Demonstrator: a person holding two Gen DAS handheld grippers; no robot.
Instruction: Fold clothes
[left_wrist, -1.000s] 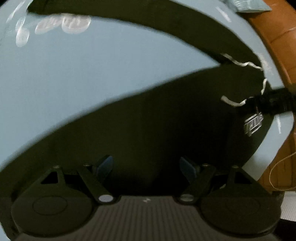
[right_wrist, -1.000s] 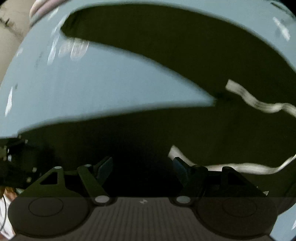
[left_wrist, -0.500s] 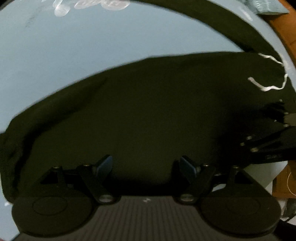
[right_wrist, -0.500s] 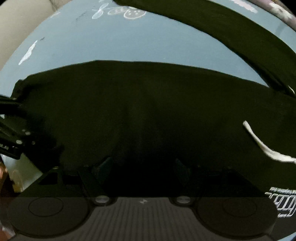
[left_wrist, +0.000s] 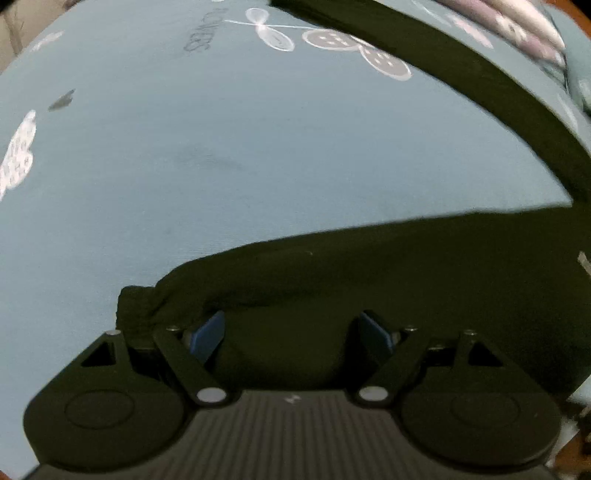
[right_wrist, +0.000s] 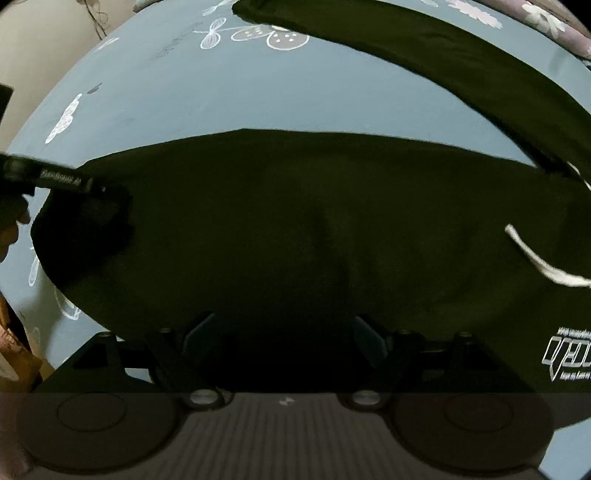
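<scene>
A black garment (right_wrist: 295, 229) with a white drawstring (right_wrist: 543, 266) and a white printed logo (right_wrist: 565, 354) lies on a blue-grey bedsheet (left_wrist: 258, 147). One long part (right_wrist: 461, 74) stretches away to the far right. My left gripper (left_wrist: 291, 332) is open over the garment's left end (left_wrist: 155, 302), with black cloth lying between its blue pads (left_wrist: 207, 332). My right gripper (right_wrist: 288, 336) is open low over the middle of the garment. The left gripper also shows at the left edge of the right wrist view (right_wrist: 55, 177).
The sheet carries white flower and bow prints (left_wrist: 325, 40). A purple floral pillow (right_wrist: 535, 18) lies at the far right. A beige wall (right_wrist: 48, 44) borders the bed on the left.
Both grippers moved left along the garment. The left one now sits at the bunched left end. The garment's folded edge lies flatter on the sheet, and the far part shows more fully.
</scene>
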